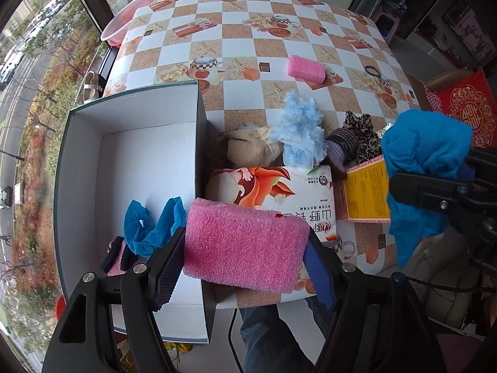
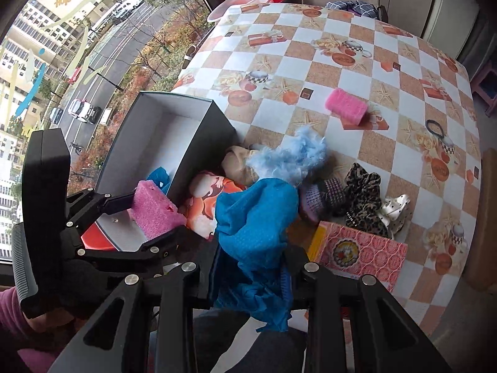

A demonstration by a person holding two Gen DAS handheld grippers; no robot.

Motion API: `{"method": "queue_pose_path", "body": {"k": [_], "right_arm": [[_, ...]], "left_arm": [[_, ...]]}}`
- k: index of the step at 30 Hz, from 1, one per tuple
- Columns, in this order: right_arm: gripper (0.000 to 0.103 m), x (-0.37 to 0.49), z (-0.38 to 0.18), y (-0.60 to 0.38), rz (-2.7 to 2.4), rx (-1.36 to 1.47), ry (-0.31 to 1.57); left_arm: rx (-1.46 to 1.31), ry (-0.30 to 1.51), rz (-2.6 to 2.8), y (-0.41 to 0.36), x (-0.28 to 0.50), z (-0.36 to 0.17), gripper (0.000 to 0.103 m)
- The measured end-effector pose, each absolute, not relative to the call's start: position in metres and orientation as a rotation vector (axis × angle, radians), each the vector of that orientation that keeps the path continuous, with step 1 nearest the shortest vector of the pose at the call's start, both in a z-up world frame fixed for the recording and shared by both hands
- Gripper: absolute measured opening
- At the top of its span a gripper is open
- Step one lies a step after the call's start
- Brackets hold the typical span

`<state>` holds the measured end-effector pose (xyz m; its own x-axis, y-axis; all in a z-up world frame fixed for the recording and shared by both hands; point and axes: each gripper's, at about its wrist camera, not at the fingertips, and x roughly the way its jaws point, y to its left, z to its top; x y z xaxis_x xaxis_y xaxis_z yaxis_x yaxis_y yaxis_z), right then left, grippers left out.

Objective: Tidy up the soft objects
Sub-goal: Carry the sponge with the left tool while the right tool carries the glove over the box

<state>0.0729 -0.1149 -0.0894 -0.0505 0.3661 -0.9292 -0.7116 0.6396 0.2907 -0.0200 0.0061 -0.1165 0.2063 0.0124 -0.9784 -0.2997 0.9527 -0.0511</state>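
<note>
Desk point(image 1: 242, 40): checkered cloth printed with teacups and starfish.
Box point(image 1: 77, 161): white inside, at the desk's left edge; blue cloth scrap point(image 1: 146, 227) within.
Tissue pack point(image 1: 279, 192): Chinese characters, partly hidden.
Left hand-held gripper point(image 1: 245, 248): clamped on a pink sponge point(image 1: 245, 245) over the box's right wall.
Right hand-held gripper point(image 2: 251, 267): clenched on a blue cloth point(image 2: 254, 217).
Pink carton point(image 2: 363, 251): round emblem seen only from the right wrist; writing unreadable.
Second pink sponge point(image 1: 306, 66): alone, mid-desk.

The table point(image 1: 279, 46), covered in a checkered printed cloth, carries an open white-lined box point(image 1: 130, 161), a pink sponge point(image 1: 306, 67), a black hair tie point(image 1: 371, 70), a tissue pack point(image 1: 279, 189), a pink carton point(image 2: 363, 253) and assorted soft items.
</note>
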Motion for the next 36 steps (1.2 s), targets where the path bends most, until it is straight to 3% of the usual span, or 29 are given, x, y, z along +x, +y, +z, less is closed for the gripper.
{"method": "queue_pose_path", "body": {"k": [36], "right_arm": [[0.032,-0.004,-0.085,-0.014,1.055,-0.579,1.339]], "left_arm": [[-0.446,1.214,0.45,0.106,-0.107,-0.104,0.075]]}}
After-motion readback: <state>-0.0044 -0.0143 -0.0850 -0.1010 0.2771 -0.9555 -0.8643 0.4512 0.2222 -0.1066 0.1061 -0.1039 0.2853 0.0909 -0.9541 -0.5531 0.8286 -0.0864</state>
